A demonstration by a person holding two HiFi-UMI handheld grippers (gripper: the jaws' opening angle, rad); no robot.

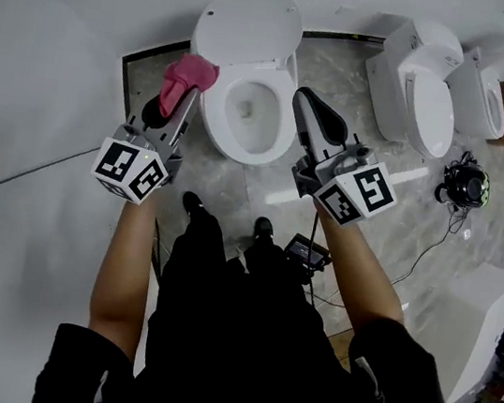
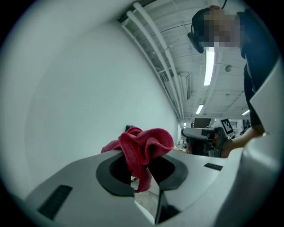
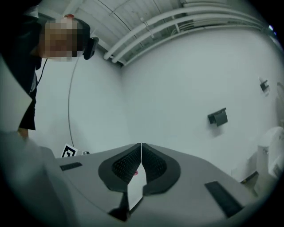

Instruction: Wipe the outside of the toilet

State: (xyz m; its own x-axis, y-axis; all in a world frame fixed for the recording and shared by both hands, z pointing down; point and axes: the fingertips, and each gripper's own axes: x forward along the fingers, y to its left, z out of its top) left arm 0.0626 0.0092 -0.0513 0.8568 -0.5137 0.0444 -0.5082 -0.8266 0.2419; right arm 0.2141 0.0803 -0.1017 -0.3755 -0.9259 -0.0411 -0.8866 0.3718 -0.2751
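A white toilet with its lid raised and bowl open stands on the marble floor straight ahead of me. My left gripper is shut on a bunched pink-red cloth, held just left of the bowl's rim; in the left gripper view the cloth bulges up between the jaws. My right gripper hovers over the bowl's right side, its jaws closed together on nothing.
Two more white toilets stand to the right. A black headset-like device with a cable lies on the floor. A white wall rises at left, a white box at right. My black shoes stand before the bowl.
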